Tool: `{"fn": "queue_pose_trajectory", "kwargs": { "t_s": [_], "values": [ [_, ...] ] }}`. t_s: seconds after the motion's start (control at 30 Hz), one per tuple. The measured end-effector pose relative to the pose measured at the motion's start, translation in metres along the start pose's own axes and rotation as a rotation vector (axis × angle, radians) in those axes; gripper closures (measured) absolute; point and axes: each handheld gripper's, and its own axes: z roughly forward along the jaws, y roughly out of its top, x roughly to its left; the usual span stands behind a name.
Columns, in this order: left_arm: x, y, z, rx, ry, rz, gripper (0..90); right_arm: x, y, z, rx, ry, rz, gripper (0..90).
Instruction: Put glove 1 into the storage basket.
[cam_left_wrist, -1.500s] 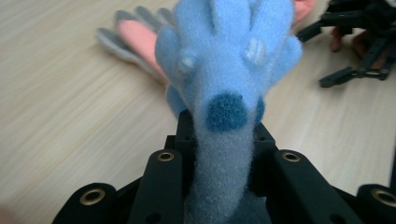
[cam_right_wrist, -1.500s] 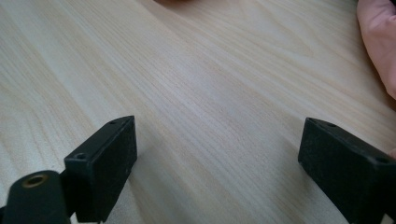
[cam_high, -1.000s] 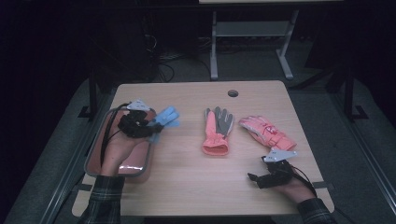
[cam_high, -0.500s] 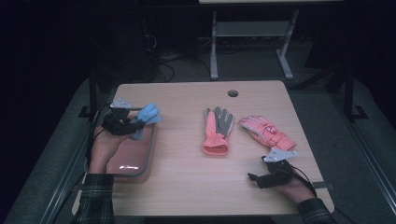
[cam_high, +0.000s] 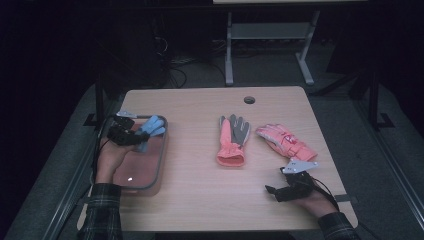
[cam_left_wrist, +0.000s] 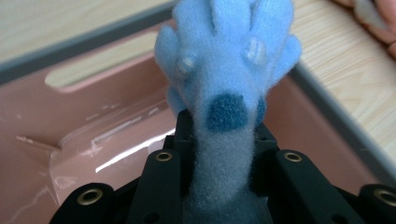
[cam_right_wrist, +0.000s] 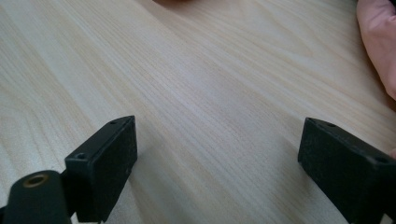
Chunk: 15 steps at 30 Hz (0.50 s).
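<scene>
Blue glove pinched between the left gripper's fingers, hanging over the far end of a pink tray at the surface's left. Right gripper rests near right, fingers spread, holding nothing. Risk: released now, the glove may drape over the tray's right rim, since its fingertips overhang there.

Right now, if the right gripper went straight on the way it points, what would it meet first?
Probably nothing soon: the right gripper, jaws open, points left across the bare table. The pink tray lies farther that way, though depth is unclear.
</scene>
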Motion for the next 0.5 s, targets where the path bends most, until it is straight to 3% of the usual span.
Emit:
{"fn": "queue_pose_trajectory", "kwargs": {
  "t_s": [0.37,0.5],
  "values": [
    [0.001,-0.002,0.019,0.098,0.01,0.005,69.2,0.0,0.0,0.0,0.0,0.0,0.0,11.3],
    [0.001,-0.004,0.023,0.108,0.007,-0.004,68.1,0.0,0.0,0.0,-0.001,-0.001,0.0,11.3]
  ]
}}
